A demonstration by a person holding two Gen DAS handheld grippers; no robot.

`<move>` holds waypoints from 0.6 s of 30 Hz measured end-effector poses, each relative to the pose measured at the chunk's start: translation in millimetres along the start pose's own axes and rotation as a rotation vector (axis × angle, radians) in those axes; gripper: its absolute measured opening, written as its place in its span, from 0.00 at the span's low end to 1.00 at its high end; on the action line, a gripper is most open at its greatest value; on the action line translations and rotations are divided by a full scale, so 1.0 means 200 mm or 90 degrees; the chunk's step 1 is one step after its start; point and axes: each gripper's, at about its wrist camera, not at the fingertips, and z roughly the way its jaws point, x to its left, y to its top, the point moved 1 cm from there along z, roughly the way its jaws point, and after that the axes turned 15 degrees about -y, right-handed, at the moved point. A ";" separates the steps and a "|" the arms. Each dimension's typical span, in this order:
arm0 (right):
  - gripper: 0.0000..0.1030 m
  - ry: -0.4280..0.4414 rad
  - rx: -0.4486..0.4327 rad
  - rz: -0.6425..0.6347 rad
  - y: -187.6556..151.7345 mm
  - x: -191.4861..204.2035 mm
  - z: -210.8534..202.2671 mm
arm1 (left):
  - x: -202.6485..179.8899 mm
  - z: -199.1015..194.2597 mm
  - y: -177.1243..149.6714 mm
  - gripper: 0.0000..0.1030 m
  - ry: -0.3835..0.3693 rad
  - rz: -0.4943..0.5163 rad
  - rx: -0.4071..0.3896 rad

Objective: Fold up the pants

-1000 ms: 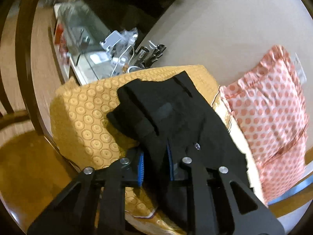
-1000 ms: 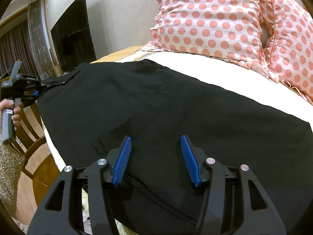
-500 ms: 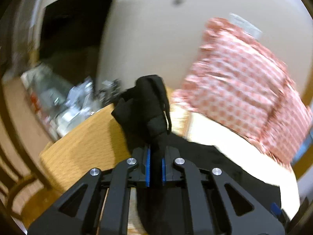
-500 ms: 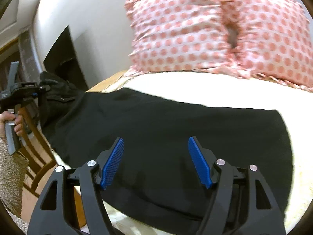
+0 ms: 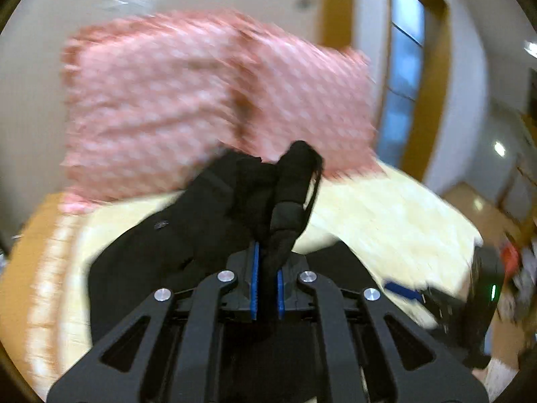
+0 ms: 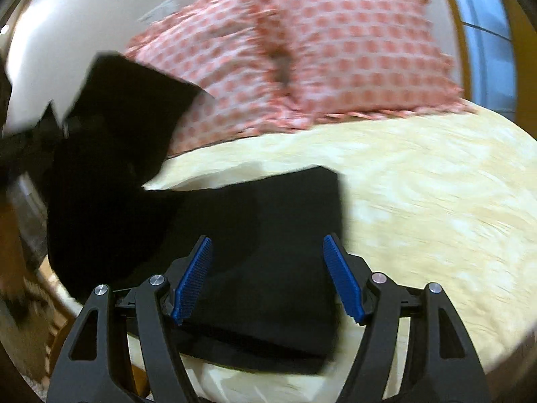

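The black pants (image 6: 261,241) lie on the cream bed cover, their leg end flat near the bed's front edge. My left gripper (image 5: 267,278) is shut on the bunched waist end of the pants (image 5: 214,221) and holds it raised above the bed. In the right wrist view that lifted end (image 6: 120,124) hangs at the left, in front of the pillows. My right gripper (image 6: 268,275) is open and empty, just above the flat leg end, one finger on each side of it. It also shows in the left wrist view (image 5: 402,294) at the lower right.
Two pink dotted pillows (image 6: 335,43) lean against the wall at the head of the bed. The cream bed cover (image 6: 429,194) stretches to the right. A wooden chair and floor (image 6: 20,268) are at the left edge. A window (image 5: 402,77) is at the right.
My left gripper has closed on the waist end, lifted it off the bed and swung it right toward the leg end. My right gripper has drawn back to the leg end, still open.
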 end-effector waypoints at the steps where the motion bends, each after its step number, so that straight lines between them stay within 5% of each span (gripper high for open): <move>1: 0.69 -0.019 0.007 0.015 -0.01 -0.06 0.00 | -0.06 0.11 -0.07 0.07 -0.029 0.002 0.042; 3: 0.69 -0.045 0.019 0.038 -0.03 -0.15 0.01 | -0.13 0.30 -0.24 0.07 -0.067 -0.005 0.123; 5: 0.69 -0.059 0.022 0.048 -0.04 -0.21 0.00 | -0.16 0.35 -0.30 0.07 -0.059 0.017 0.136; 13: 0.69 -0.082 -0.003 0.054 -0.02 -0.28 -0.03 | -0.20 0.20 -0.08 0.07 -0.064 0.011 0.022; 18: 0.69 -0.126 0.004 0.065 -0.05 -0.35 -0.03 | -0.33 0.40 -0.35 0.07 -0.114 0.041 0.126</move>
